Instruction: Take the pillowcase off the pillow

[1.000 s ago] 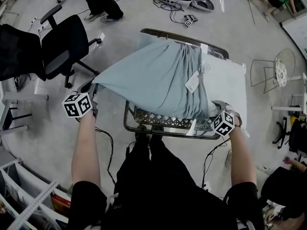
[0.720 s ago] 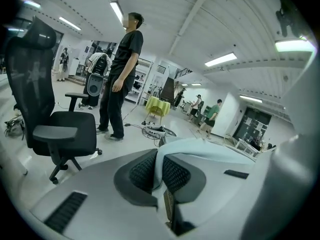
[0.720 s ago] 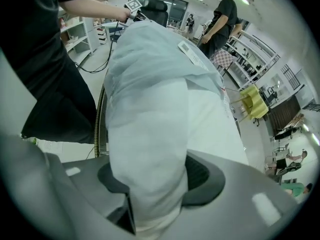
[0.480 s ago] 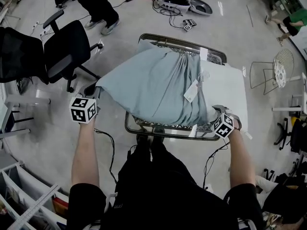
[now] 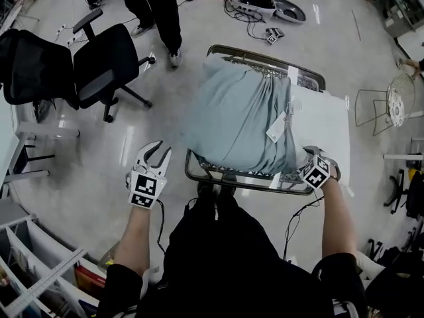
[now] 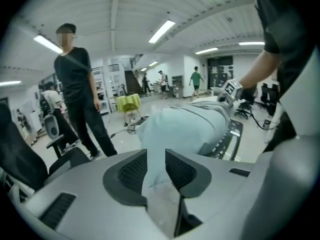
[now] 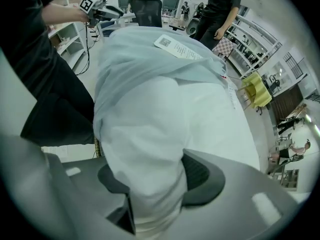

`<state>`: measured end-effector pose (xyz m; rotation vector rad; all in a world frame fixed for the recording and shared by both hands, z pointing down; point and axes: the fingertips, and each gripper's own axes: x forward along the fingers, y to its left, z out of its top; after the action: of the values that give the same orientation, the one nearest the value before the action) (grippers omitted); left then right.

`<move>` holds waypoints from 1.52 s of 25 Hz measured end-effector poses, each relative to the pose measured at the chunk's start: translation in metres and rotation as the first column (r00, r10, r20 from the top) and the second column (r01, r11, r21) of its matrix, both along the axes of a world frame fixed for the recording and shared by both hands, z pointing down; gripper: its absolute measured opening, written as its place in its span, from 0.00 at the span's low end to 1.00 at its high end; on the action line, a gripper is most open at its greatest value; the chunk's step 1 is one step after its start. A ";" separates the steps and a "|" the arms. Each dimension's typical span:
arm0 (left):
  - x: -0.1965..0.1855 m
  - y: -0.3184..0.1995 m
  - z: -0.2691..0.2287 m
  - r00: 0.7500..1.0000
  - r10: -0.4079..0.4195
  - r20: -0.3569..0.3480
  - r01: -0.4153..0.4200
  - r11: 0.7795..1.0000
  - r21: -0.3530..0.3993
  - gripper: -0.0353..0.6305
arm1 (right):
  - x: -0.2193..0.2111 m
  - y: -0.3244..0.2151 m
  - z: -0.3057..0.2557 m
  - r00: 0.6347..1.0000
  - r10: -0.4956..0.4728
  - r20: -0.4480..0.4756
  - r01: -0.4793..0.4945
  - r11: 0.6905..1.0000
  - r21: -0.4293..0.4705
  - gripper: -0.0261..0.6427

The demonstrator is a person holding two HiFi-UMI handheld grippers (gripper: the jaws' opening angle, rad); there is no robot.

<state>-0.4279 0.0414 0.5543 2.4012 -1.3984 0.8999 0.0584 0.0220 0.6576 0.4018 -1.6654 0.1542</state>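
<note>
roughly halfway: on the wire rack (image 5: 245,181) the pillowcase (image 5: 232,118) covers the left part of the pillow (image 5: 321,124), bare white at the rack's right. the right hand-held gripper (image 5: 311,159) clamps that bare corner; the left hand-held gripper (image 5: 158,148), jaws just opening and empty, hangs left of the rack.

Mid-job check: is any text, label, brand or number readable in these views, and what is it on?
No text here can be read.
On the paper tag attached to the pillowcase: a square code and printed lines, too small to read.
On the marker cube of the left gripper: black-and-white squares only, no words.
</note>
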 end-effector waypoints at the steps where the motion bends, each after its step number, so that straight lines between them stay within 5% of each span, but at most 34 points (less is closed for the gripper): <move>1: 0.020 0.007 0.012 0.997 0.075 0.024 -0.074 0.997 -0.019 0.22 | -0.001 0.000 0.000 1.000 0.002 -0.002 -0.002 1.000 0.000 0.41; 3: 0.059 0.019 0.042 0.967 0.236 0.096 -0.231 0.971 -0.063 0.27 | -0.004 0.001 -0.001 1.000 0.004 -0.006 -0.004 1.000 0.004 0.41; 5: 0.087 0.023 0.072 0.907 0.368 0.205 -0.356 0.930 -0.092 0.33 | -0.006 0.003 -0.003 1.000 0.005 -0.009 -0.004 1.000 0.008 0.41; 7: 0.100 0.014 0.094 0.846 0.431 0.315 -0.420 0.901 -0.107 0.37 | -0.009 0.004 -0.004 1.000 0.006 -0.010 -0.006 1.000 0.011 0.41; 9: 0.101 -0.002 0.107 0.806 0.436 0.400 -0.430 0.896 -0.108 0.36 | -0.012 0.007 -0.004 1.000 0.010 -0.011 -0.009 1.000 0.013 0.41; 10: 0.099 -0.010 0.110 0.797 0.426 0.429 -0.424 0.899 -0.105 0.30 | -0.013 0.009 -0.004 1.000 0.012 -0.011 -0.011 1.000 0.014 0.41; 11: 0.096 -0.020 0.111 0.796 0.411 0.444 -0.412 0.906 -0.100 0.11 | -0.014 0.010 -0.005 1.000 0.013 -0.011 -0.012 1.000 0.018 0.41; 14: 0.079 -0.045 0.101 0.853 0.326 0.407 -0.320 0.944 -0.086 0.06 | -0.022 0.016 -0.011 1.000 0.018 0.015 -0.019 1.000 0.025 0.41; 17: 0.047 -0.068 0.079 0.939 0.174 0.295 -0.164 0.985 -0.057 0.06 | -0.032 0.021 -0.023 0.995 0.048 0.084 -0.051 0.998 0.038 0.41; 19: 0.033 -0.081 0.065 0.968 0.108 0.228 -0.100 0.994 -0.046 0.06 | -0.036 0.023 -0.029 0.992 0.056 0.115 -0.062 0.997 0.046 0.41; 31: 0.008 -0.122 0.035 0.998 -0.007 0.066 0.009 0.999 -0.033 0.06 | 0.008 0.056 -0.046 0.985 0.097 0.145 -0.104 0.994 0.044 0.41; 38: 0.009 -0.151 0.011 0.996 -0.013 0.086 0.014 1.000 -0.012 0.06 | 0.041 0.080 -0.039 0.977 0.137 0.162 -0.143 0.989 0.028 0.41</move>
<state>-0.4185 -0.1099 0.5657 2.3672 -1.4324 1.0168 0.0993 0.1018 0.6190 0.5493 -1.7997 0.2646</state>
